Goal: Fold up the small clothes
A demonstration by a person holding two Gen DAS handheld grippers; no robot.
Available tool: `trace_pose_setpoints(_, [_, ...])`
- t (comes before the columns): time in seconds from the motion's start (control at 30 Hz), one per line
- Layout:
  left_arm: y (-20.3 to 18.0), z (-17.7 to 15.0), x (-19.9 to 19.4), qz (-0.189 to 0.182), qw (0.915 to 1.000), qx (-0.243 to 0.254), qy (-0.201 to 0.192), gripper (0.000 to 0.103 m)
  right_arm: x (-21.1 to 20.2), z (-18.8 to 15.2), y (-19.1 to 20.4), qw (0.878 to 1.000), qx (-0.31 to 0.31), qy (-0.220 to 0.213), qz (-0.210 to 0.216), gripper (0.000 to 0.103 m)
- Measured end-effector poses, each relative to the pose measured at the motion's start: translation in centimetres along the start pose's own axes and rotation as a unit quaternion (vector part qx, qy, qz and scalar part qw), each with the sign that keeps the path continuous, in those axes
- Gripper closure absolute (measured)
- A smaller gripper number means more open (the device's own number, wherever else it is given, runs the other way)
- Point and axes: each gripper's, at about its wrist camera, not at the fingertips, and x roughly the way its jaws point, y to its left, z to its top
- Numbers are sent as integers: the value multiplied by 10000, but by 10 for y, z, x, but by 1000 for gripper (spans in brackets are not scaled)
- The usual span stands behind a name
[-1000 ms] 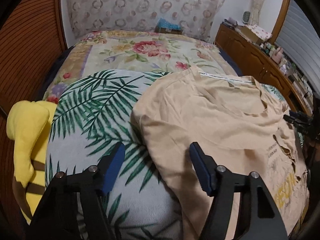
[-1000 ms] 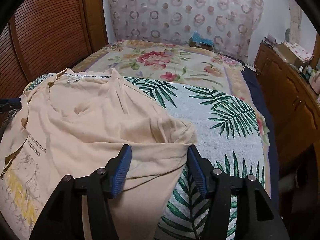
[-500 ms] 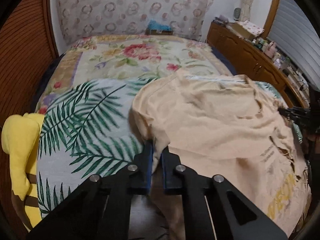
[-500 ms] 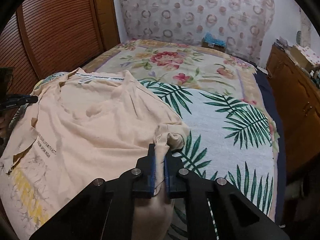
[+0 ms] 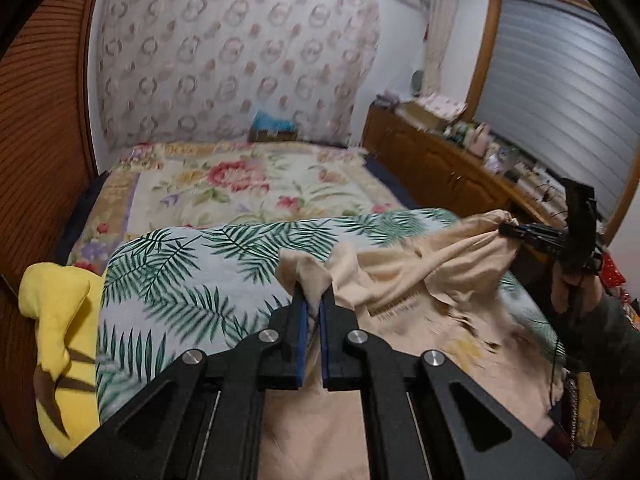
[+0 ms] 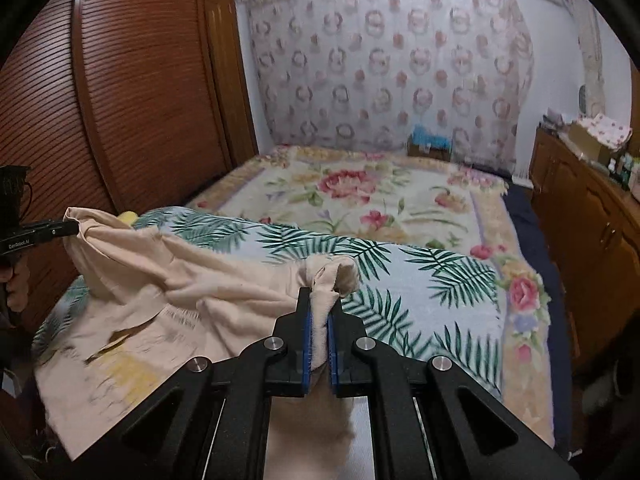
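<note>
A beige t-shirt (image 5: 420, 280) with yellow print hangs between both grippers above the palm-leaf blanket (image 5: 192, 280). My left gripper (image 5: 313, 300) is shut on a bunched corner of the t-shirt. My right gripper (image 6: 319, 300) is shut on the opposite bunched corner of the t-shirt (image 6: 168, 280). Each gripper shows in the other's view, the right one (image 5: 508, 229) at the far right and the left one (image 6: 74, 227) at the far left, both lifted. The lower part of the shirt still lies on the bed.
A yellow plush toy (image 5: 60, 320) lies at the bed's left edge. A floral bedspread (image 6: 360, 200) covers the far bed. A wooden slatted wardrobe (image 6: 120, 100) stands left and a cluttered wooden dresser (image 5: 460, 160) stands right.
Both grippers closed on the t-shirt's corners and lifted them up off the bed, so the shirt now hangs stretched between them.
</note>
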Motion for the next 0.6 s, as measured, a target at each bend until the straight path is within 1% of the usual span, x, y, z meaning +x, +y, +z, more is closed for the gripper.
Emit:
trace_pose_setpoints(0.03, [-5,-10,-19,-32,10000,15,-84,97,-14,-8,4,10000,-27,-42,9,97])
trace_pose_setpoints(0.07, [-9,-15,-28,-35,9999,16,-127,97,-28,-17,7,10000,-44,-68,11,97])
trace_pose_setpoints(0.13, [-15,-37,-60,-40,9998,-22,-210,97,-54,-37,12,10000,-33,-67,-4,97])
trace_pose_setpoints(0.17, [-17,-45,-68,-27,9997,-37,-244,97,-67,-47,14,10000,-22,-44,-6,97])
trace_pose_setpoints(0.23, [-22,-70,-94,128,9995,-15,-281,97,-95,-67,20,10000,-6,4,-40,97])
trace_pose_setpoints(0.37, [-28,-110,-126,170,9994,-176,-230,97,-145,-106,30,9998,127,182,20,97])
trace_pose_setpoints(0.43, [-29,-124,-133,176,9994,-266,-161,97,-165,-119,34,9995,157,274,41,97])
trace_pose_setpoints(0.5, [-32,-139,-135,187,9992,-333,-91,97,-176,-132,38,9989,211,403,84,97])
trace_pose_setpoints(0.6, [-31,-160,-124,498,9977,-374,251,97,-179,-150,41,9973,225,698,52,97])
